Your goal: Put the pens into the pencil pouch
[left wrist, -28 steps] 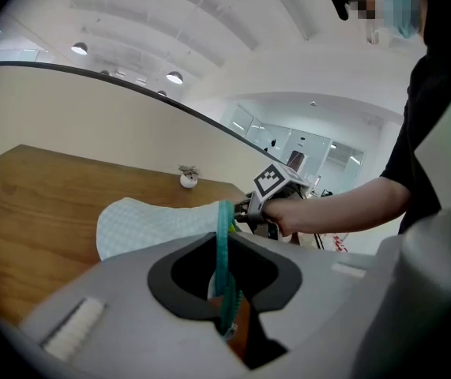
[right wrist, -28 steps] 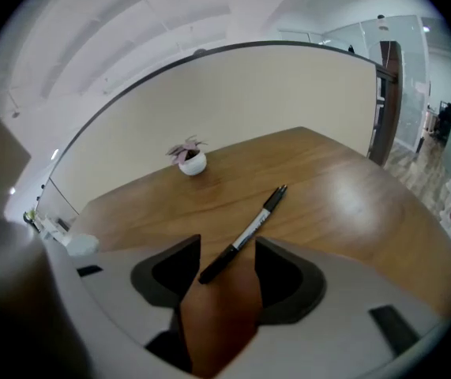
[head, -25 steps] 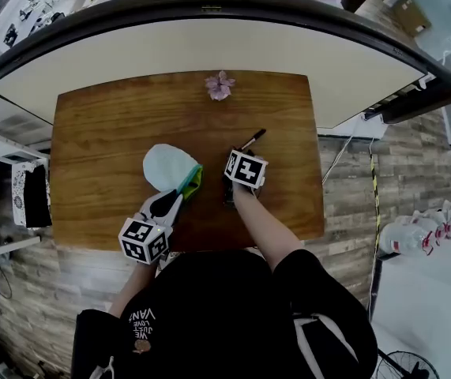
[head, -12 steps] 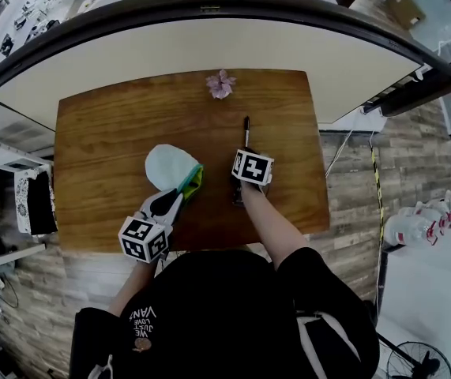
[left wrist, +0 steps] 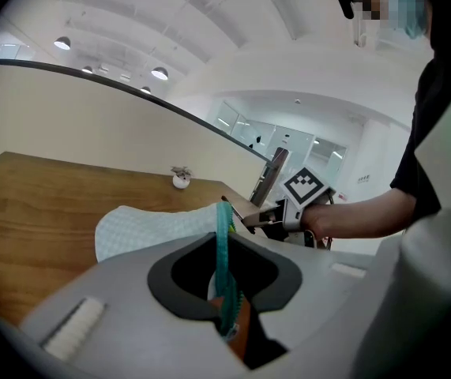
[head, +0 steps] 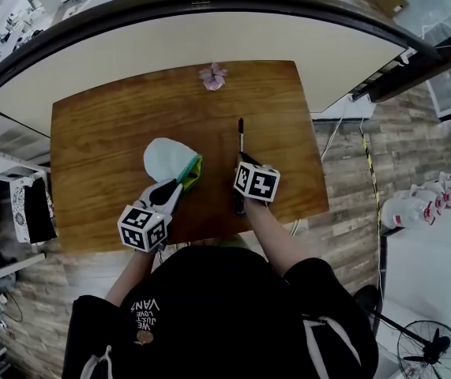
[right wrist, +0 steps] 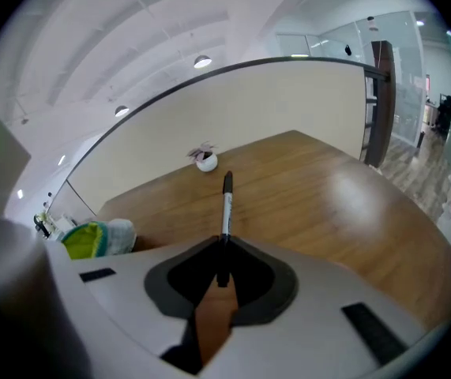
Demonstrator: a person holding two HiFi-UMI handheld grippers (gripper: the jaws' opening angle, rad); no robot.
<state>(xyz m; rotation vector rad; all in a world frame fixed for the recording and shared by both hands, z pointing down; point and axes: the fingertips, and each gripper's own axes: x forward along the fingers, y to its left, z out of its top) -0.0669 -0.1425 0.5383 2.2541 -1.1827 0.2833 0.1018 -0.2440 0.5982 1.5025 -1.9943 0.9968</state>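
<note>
Jaws of the right gripper (head: 242,161) clamp a black pen (head: 241,133) at frame centre; left gripper (head: 178,192) jaws pinch the pencil pouch (head: 166,160) zipper edge, on the desk (head: 107,117).

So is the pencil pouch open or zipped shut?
Open: the pale checked fabric pouch gapes at its mouth, showing yellow-green lining, with the left gripper pinching its teal zip edge.

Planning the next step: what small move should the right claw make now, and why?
Probably swing the pen toward the open pouch: the right claw grips the pen, while the left claw holds the zipper edge.
</note>
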